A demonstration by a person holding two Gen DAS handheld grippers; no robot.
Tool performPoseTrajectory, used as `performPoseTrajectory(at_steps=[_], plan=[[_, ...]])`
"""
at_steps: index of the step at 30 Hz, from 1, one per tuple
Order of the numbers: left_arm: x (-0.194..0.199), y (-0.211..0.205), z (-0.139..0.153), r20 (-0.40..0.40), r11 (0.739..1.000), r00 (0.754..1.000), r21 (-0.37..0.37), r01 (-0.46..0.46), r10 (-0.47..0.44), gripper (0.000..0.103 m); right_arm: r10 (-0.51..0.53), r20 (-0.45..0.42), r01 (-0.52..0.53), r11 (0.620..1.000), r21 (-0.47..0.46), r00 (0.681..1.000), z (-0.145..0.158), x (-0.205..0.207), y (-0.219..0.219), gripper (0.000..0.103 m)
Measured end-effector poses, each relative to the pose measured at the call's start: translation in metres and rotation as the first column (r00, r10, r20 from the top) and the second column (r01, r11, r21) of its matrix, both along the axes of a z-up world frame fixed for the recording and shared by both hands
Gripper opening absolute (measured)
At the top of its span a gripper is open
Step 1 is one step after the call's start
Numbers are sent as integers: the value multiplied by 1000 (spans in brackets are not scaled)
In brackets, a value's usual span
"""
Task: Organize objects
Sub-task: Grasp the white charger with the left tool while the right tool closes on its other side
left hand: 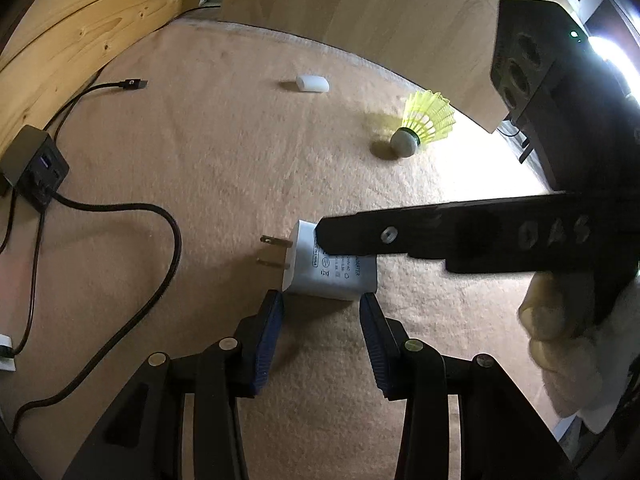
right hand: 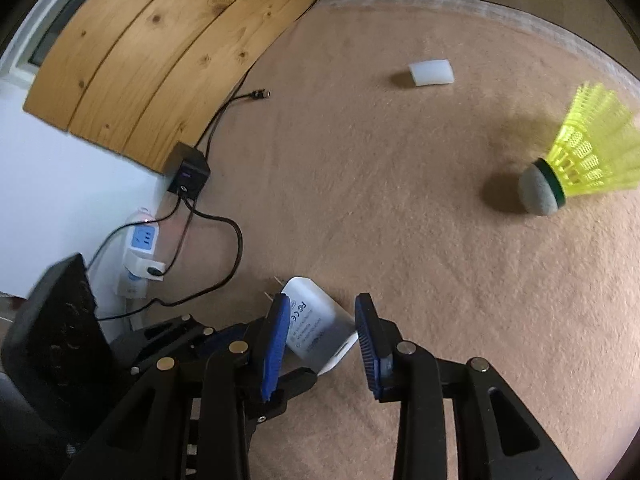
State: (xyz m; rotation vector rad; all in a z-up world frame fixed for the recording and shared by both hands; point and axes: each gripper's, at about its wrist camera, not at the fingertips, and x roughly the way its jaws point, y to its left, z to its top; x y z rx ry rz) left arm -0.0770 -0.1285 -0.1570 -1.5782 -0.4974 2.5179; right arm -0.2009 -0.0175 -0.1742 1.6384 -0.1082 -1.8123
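A white plug adapter [left hand: 332,276] lies on the tan carpet, prongs pointing left. My left gripper [left hand: 322,308] is open, its blue pads just short of the adapter's near end, one at each corner. My right gripper reaches in from the right, and one black finger [left hand: 360,236] lies across the adapter's top. In the right wrist view the adapter [right hand: 320,328] sits between the right gripper's [right hand: 322,320] blue pads, which both meet its sides. A yellow shuttlecock [left hand: 424,124] [right hand: 580,164] lies further back on the right. A small white block [left hand: 313,83] [right hand: 431,73] rests near the far edge.
A black charging hub [left hand: 34,168] [right hand: 188,174] with dark cables [left hand: 160,216] sits at the left by the wooden panel [right hand: 160,40]. A loose cable plug [left hand: 132,85] lies beyond it. A white power strip [right hand: 140,248] is by the wall. A wooden board [left hand: 400,20] leans at the back.
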Motion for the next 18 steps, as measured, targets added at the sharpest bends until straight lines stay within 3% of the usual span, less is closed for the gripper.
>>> performPoseTrajectory(at_steps=[6, 12, 18], plan=[[1, 2, 1, -10, 1000, 1000, 4, 6, -6, 43, -6, -4, 6, 1000, 14, 1000, 0, 1, 5, 33], [2, 3, 4, -32, 998, 999, -42, 36, -37, 42, -22, 40, 22, 1000, 7, 999, -1, 6, 24, 31], [5, 11, 10, -56, 993, 993, -62, 102, -106, 42, -51, 39, 51, 999, -9, 998, -1, 12, 38, 27]])
